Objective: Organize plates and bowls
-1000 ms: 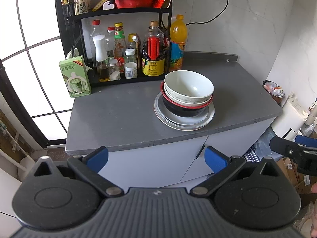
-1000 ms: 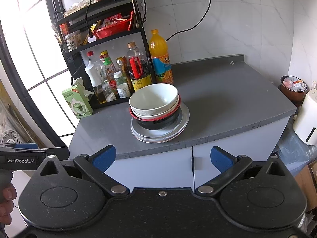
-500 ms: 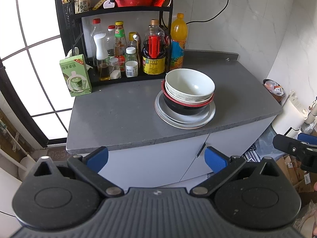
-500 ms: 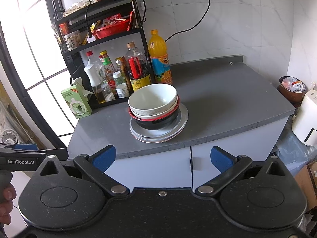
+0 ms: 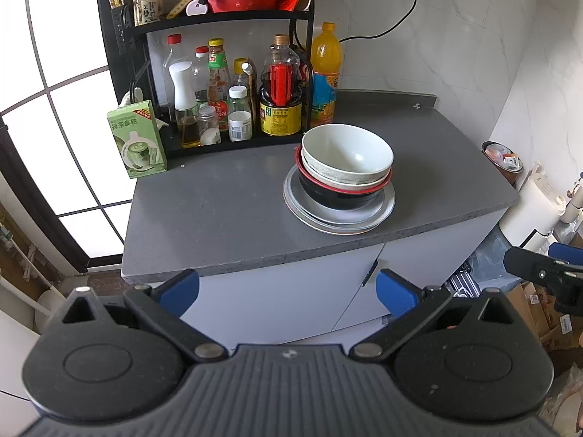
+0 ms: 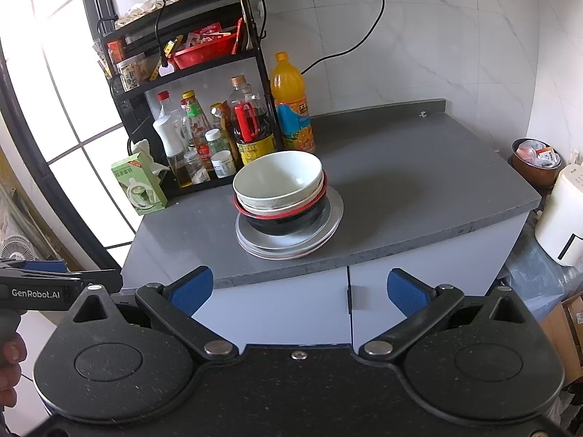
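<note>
Spanning most of both views, a grey countertop (image 5: 226, 211) sits on pale cabinet doors (image 5: 284, 302), with a black shelf rack (image 5: 127, 36) at its 11 o'clock corner holding bottles and jars. An orange drink bottle (image 5: 327, 73) stands just beside the rack at about 12 o'clock from the dishes. A green box (image 5: 136, 142) stands at the rack's left end, at 9 o'clock from the dishes and well apart from them.

The dishes form one stack near the counter's middle: flat plates (image 5: 379, 215) at the bottom, a black bowl with a red rim (image 5: 339, 198) on them, and a white bowl (image 5: 346, 153) nested on top with another pale bowl's rim showing just under it.

The left gripper (image 5: 288, 287) hovers off the counter's front edge, at 6 o'clock from the stack, its blue-padded fingers (image 5: 180, 289) spread wide and holding nothing. The right gripper (image 6: 297, 286) is likewise in front of the cabinet, fingers (image 6: 404, 287) wide apart and empty. Each gripper shows at the other view's side edge. A hand (image 6: 9, 360) grips the left gripper's handle.
</note>
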